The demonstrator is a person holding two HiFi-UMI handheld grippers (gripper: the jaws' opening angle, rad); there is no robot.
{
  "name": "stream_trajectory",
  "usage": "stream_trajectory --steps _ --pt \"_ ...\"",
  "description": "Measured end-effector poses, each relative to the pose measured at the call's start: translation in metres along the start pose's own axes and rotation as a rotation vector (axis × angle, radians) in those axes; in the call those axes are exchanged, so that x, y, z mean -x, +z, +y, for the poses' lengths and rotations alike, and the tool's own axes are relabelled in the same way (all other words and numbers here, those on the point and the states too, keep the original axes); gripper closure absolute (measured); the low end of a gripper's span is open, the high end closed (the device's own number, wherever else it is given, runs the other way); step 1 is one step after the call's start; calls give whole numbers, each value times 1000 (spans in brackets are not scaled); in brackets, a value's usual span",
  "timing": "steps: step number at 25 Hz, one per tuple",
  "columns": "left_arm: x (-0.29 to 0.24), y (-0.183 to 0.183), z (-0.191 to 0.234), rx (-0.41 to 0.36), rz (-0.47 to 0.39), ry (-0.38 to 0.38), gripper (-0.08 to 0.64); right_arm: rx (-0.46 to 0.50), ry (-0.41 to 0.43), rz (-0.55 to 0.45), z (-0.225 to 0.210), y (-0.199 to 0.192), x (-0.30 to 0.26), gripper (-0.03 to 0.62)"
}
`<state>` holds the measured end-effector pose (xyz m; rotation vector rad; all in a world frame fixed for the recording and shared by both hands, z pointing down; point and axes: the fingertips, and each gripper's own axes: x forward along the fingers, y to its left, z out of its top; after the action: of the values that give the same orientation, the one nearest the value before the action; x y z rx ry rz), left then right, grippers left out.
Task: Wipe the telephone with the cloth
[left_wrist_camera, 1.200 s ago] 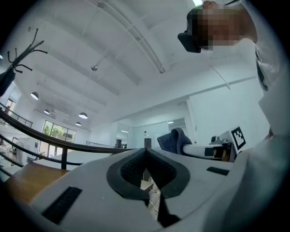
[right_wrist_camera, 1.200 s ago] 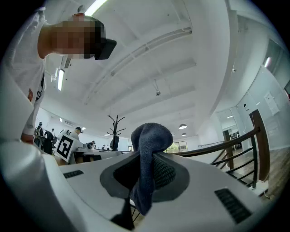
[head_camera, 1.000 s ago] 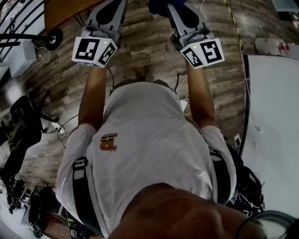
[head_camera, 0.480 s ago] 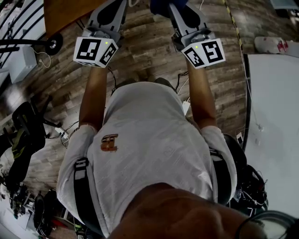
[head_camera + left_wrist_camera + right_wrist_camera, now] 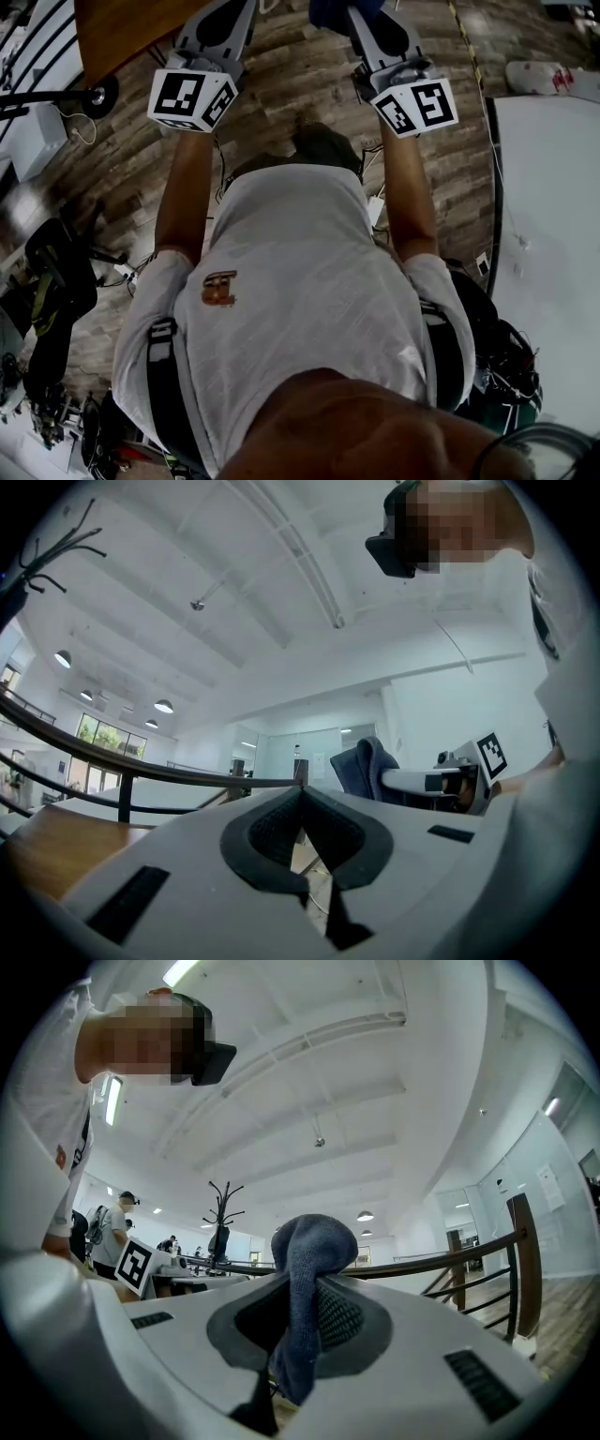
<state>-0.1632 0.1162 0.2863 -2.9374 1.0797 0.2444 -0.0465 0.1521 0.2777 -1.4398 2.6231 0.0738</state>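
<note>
Clamping a blue cloth [image 5: 314,1260], the right gripper [image 5: 300,1283] flanks the closed left gripper [image 5: 302,797].

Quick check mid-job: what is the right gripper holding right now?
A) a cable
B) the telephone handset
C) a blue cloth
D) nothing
C: in the right gripper view, the right gripper is shut on the blue cloth, which bulges out above its jaws.

Floor: wood-plank floor [image 5: 300,84] below.
Upper left: brown wooden tabletop [image 5: 122,28] cuts in.
Right edge: white table [image 5: 553,234].
Far left: black chair [image 5: 52,281].
Background: coat stand [image 5: 223,1213], dark railing [image 5: 527,1260], ceiling lamps [image 5: 163,706] lit.
</note>
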Motion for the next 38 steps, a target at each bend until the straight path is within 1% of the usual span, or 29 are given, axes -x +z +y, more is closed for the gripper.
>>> stream_trajectory --steps 4,7,15,21,26,32,38 --pt "-17 -3 18 1 5 14 541 1 8 1 -17 -3 -18 520" --pt "-39 -7 29 -6 12 24 541 -2 20 0 -38 -6 -32 520" --pt "-124 -30 78 -18 44 71 541 -6 78 7 -120 -21 -95 520" --pt "-184 -49 114 -14 83 139 541 -28 130 31 -182 -30 -139 520" --pt "-230 -67 146 7 126 215 540 -45 196 50 -227 -36 -175 520" --pt "-275 -91 170 18 177 293 540 -55 277 76 -268 -48 -208 520" --pt "-298 -119 193 70 246 368 538 -59 334 130 -297 -66 -237 520"
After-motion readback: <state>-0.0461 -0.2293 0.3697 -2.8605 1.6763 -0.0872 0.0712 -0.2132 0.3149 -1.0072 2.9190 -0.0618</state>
